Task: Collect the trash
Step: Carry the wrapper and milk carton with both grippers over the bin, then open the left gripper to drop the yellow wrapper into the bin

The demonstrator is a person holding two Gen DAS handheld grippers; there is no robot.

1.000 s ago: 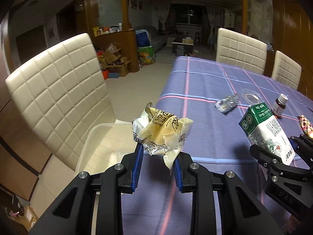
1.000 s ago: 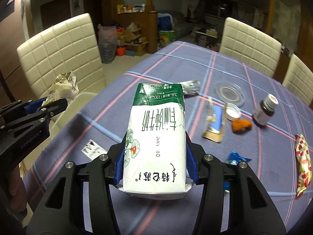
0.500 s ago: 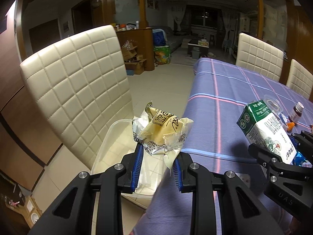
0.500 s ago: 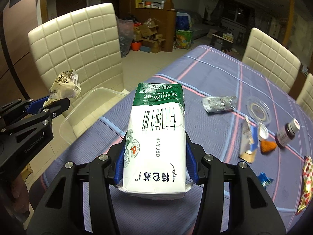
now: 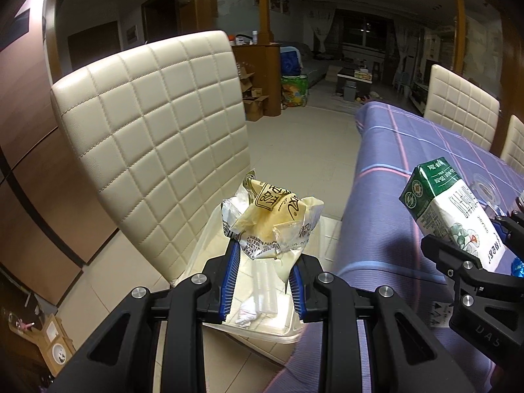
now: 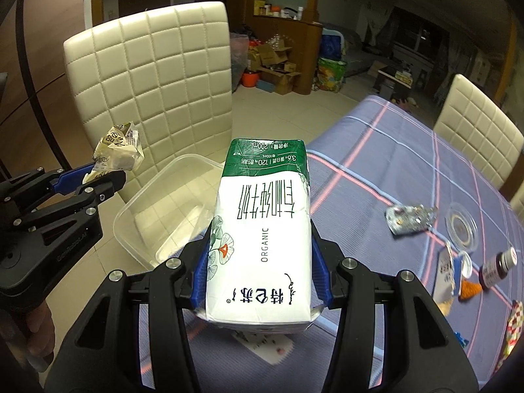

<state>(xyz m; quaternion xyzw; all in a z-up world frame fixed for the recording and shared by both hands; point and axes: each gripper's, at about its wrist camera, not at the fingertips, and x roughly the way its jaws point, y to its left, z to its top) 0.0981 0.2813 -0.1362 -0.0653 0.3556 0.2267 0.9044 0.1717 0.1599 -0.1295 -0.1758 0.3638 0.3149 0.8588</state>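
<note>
Left wrist view first: the left tongs [image 5: 263,262] sat low in the middle of the frame, blue pads closed tight on a crumpled yellow snack wrapper [image 5: 273,221], which stuck up between the fingers. Right under and behind them lay the clear plastic bin [image 5: 281,327], resting on the seat of the cream quilted chair [image 5: 154,137]; a bit of white crumpled scrap [image 5: 247,311] and a clear ribbed piece already lay inside it. At the right edge of the frame, the right tongs [image 5: 471,249] came in holding the green-and-white milk carton [image 5: 448,209], tilted, above the purple plaid desk [image 5: 386,196].

Over on the right wrist view, the right tongs [image 6: 260,278] were clamped on that carton [image 6: 262,226], one blue pad pressed to each side, green end pointing away from the camera. The bin [image 6: 131,226] showed just to the left of the carton, beyond the desk edge, and the left tongs [image 6: 98,177] held the wrapper [image 6: 118,150] at the left of the frame, in front of the chair back [image 6: 154,72].

Out on the desk [image 6: 376,170], right side of the frame: a crushed silver foil packet [image 6: 409,217], a clear glass dish [image 6: 461,229], a small dark bottle [image 6: 497,267], an orange scrap [image 6: 470,290] and an opened packet [image 6: 443,278] beside it. A white slip [image 6: 262,344] lay under the carton.
</note>
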